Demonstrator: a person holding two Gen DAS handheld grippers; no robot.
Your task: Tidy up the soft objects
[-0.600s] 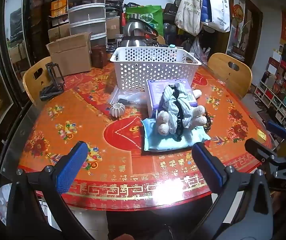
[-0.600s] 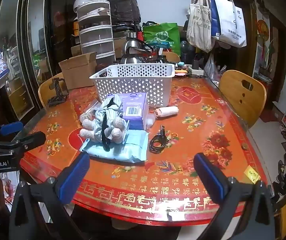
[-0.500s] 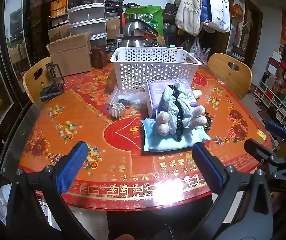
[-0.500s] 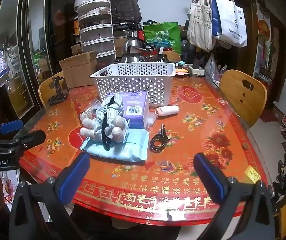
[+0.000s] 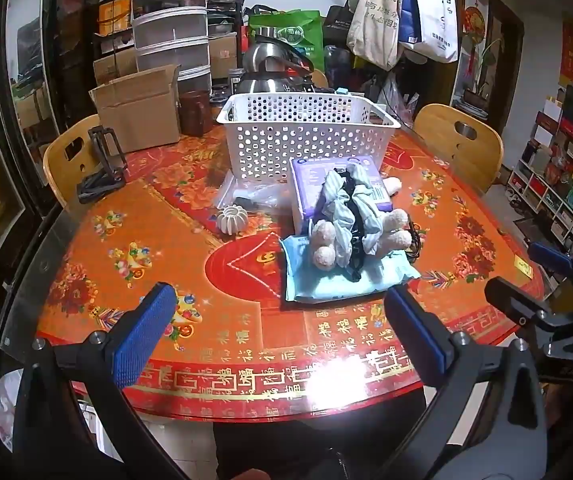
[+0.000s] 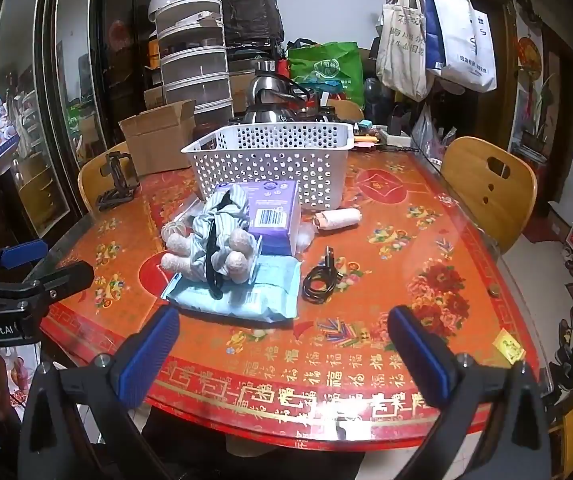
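A plush toy in striped cloth (image 5: pixel 350 220) (image 6: pixel 210 244) lies on a light blue soft pack (image 5: pixel 342 280) (image 6: pixel 246 292) in the middle of the red round table. Behind it leans a purple box (image 5: pixel 318 180) (image 6: pixel 274 212), and behind that stands a white perforated basket (image 5: pixel 306 136) (image 6: pixel 270 160). A small pale roll (image 6: pixel 336 218) lies right of the box. My left gripper (image 5: pixel 278 332) and right gripper (image 6: pixel 284 350) both hover open above the table's near edge, nothing between their blue pads.
A coiled black cable (image 6: pixel 320 280) lies right of the blue pack. A white ribbed ornament (image 5: pixel 232 220) and a clear bag (image 5: pixel 254 196) sit left of the box. A cardboard box (image 5: pixel 142 108), kettle (image 5: pixel 270 64) and phone stand (image 5: pixel 104 172) crowd the back. Wooden chairs (image 6: pixel 486 192) ring the table.
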